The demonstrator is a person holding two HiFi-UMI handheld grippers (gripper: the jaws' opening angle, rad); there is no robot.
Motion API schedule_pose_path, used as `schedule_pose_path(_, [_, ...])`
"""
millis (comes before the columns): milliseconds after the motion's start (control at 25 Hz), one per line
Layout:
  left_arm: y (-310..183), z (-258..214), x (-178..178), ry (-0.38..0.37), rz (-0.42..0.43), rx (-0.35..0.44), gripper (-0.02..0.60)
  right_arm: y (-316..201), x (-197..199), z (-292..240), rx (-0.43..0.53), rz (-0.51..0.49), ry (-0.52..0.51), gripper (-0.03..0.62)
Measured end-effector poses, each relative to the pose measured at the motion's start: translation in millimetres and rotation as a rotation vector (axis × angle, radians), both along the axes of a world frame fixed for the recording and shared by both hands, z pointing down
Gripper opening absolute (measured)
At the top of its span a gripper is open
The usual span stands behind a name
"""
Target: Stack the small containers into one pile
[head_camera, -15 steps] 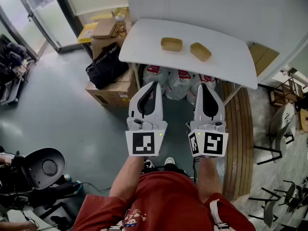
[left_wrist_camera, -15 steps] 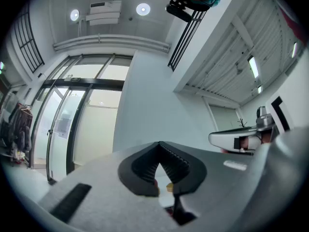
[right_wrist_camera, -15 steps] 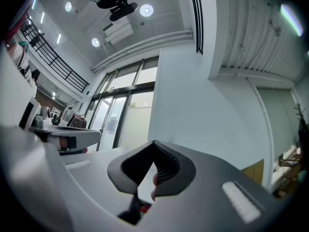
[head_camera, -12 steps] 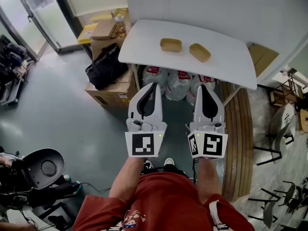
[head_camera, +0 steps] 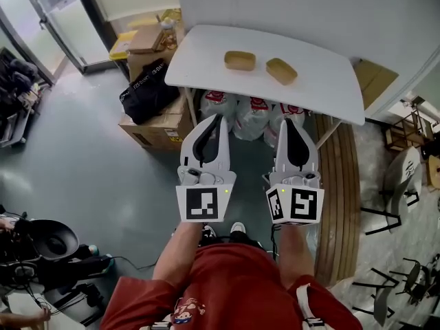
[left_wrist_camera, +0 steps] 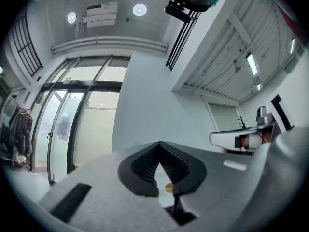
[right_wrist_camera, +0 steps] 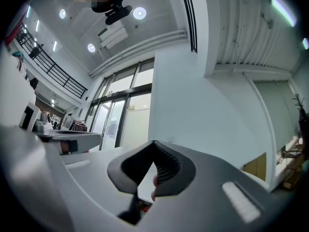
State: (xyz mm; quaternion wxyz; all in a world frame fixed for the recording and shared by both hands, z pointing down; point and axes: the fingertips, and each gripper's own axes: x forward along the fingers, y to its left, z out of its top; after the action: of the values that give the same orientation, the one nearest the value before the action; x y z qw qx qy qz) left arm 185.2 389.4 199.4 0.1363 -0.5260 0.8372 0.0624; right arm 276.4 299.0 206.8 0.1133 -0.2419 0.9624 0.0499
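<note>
Two small tan containers lie side by side, apart, on the white table (head_camera: 323, 81) in the head view: a left container (head_camera: 240, 60) and a right container (head_camera: 281, 71). Both grippers are held side by side short of the table's near edge, over the floor. My left gripper (head_camera: 218, 119) is shut with nothing in it. My right gripper (head_camera: 287, 124) is also shut and empty. In the left gripper view the left gripper (left_wrist_camera: 159, 146) points upward, and a bit of one tan container (left_wrist_camera: 169, 187) shows below its shut tips. The right gripper (right_wrist_camera: 153, 144) points at a white wall.
White bags (head_camera: 251, 115) sit under the table. Cardboard boxes (head_camera: 155, 126) and a black bag (head_camera: 148, 88) stand left of it. Wooden boards (head_camera: 340, 184) lie along the right, with chairs (head_camera: 405, 177) beyond. A black seat-like thing (head_camera: 48, 236) is at lower left.
The view has shifted a little, so the table and containers sit slightly further left. Both grippers stay shut and side by side. The black seat at lower left has moved leftward.
</note>
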Motion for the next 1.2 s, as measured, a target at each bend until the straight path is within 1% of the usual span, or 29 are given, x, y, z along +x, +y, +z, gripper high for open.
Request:
schedule_pose_path(240, [-22.2,-2.1,12.4,-0.014,-0.005,0.007,0.002,-22.8,13.4,2.1,0.005,0.006,-0.006,0.000])
schedule_pose_path(560, [-60.5,-1.7,33.4,-0.034,-0.019,-0.012,0.003,-69.1,37.8,2.1,0.005,-0.013,-0.019,0.000])
schedule_pose_path(760, [-76.2,2.7,44.8,-0.027,-0.017,-0.030,0.002,-86.5,49.5,3.1,-0.012,-0.019,-0.030,0.000])
schedule_pose_path(840, [-79.7,3.2,47.1,-0.030,-0.018,-0.040,0.002,-89.0,51.5,4.1,-0.022,-0.024,-0.034,0.000])
schedule_pose_path(960, [-86.1,1.8,47.8,-0.025,-0.015,-0.033,0.002,-94.6,51.1,7.2,-0.025,-0.029,-0.030,0.000])
schedule_pose_path(1200, [-95.6,6.6,37.6,-0.013,-0.015,-0.028,0.002,-103.3,40.9,13.2,-0.033,-0.032,-0.018,0.000])
